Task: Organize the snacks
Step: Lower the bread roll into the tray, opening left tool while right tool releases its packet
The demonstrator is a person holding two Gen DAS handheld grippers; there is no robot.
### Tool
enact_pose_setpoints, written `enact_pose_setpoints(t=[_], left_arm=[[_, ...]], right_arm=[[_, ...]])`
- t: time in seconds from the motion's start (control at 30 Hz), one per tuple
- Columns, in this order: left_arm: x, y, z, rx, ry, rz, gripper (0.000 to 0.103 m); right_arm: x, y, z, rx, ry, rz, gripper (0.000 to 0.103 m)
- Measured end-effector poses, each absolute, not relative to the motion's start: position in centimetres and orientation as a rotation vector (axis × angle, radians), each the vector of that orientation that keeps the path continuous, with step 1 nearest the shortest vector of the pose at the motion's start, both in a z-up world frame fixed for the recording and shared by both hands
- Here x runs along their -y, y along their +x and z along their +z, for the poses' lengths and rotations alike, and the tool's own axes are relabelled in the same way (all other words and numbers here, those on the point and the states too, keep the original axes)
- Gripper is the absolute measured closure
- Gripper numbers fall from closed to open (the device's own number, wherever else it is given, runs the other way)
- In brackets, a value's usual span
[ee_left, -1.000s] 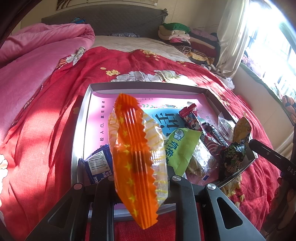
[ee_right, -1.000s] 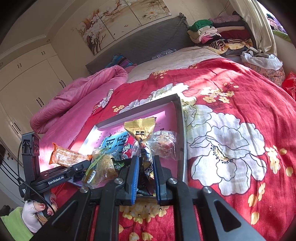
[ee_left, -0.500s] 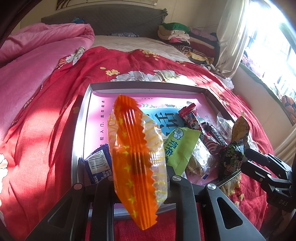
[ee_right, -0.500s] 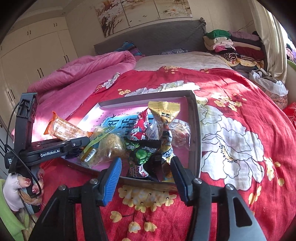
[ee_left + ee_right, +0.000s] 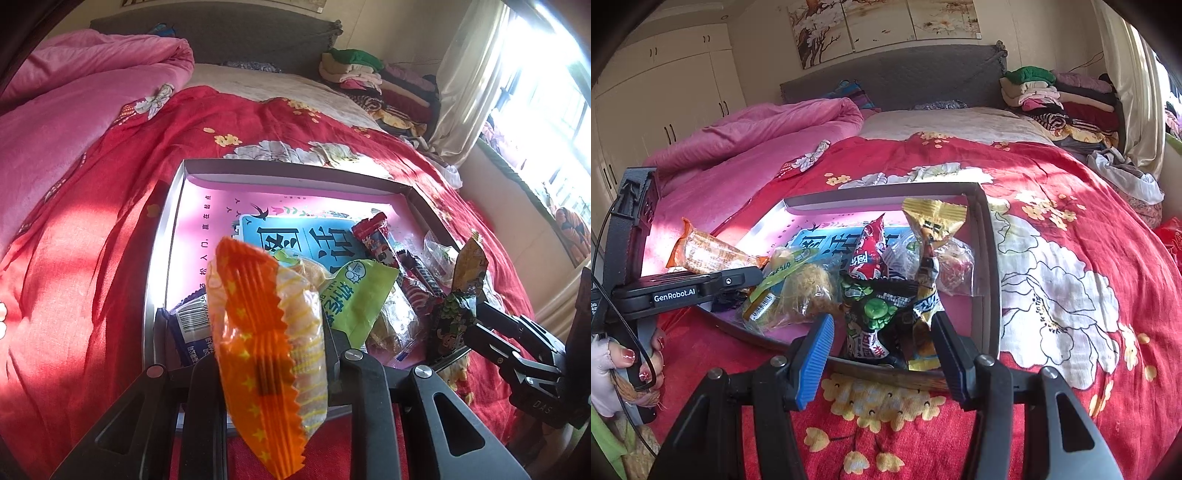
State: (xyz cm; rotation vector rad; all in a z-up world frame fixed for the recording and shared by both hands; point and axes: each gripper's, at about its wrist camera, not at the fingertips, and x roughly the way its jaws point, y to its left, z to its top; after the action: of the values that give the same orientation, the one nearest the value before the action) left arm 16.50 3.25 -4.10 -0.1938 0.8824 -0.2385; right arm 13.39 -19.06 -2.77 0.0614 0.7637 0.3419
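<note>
A grey tray (image 5: pixel 162 236) with a pink printed floor lies on the red bedspread; it also shows in the right wrist view (image 5: pixel 991 266). My left gripper (image 5: pixel 273 343) is shut on an orange snack pack (image 5: pixel 258 332), held above the tray's near left corner; the pack shows in the right wrist view (image 5: pixel 709 253). My right gripper (image 5: pixel 882 332) is open, its blue pads on either side of a dark green packet (image 5: pixel 875 314) and a yellow packet (image 5: pixel 931 229) at the tray's near right edge. A lime-green packet (image 5: pixel 354 295) and a red bar (image 5: pixel 373 240) lie in the tray.
A pink duvet (image 5: pixel 757 140) is heaped at the left of the bed. Folded clothes (image 5: pixel 1056 99) are stacked at the far right by the curtain. A blue packet (image 5: pixel 192 328) lies in the tray's near left corner. A grey headboard (image 5: pixel 897 77) stands behind.
My right gripper has opened and let go of the dark green and yellow packets, which now rest at the tray's near edge. My left gripper still holds the orange pack, shifted slightly.
</note>
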Motion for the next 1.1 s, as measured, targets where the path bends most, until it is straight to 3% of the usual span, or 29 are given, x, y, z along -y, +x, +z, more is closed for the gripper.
enact_pose_setpoints(t=[0.2, 0.37, 1.1], left_arm=[[-3.7, 16.6, -4.1, -0.882, -0.217, -0.242, 0.076], [-3.7, 16.5, -3.8, -0.871, -0.203, -0.240, 0.060], [-4.2, 14.3, -1.1, -0.817, -0.123, -0.209, 0.055]], right_arm=[[19.6, 13.4, -2.7, -0.759, 0.084, 0.338, 0.048], [19.5, 13.3, -2.5, -0.751, 0.083, 0.343, 0.048], [19.5, 13.1, -2.1, -0.740, 0.083, 0.349, 0.048]])
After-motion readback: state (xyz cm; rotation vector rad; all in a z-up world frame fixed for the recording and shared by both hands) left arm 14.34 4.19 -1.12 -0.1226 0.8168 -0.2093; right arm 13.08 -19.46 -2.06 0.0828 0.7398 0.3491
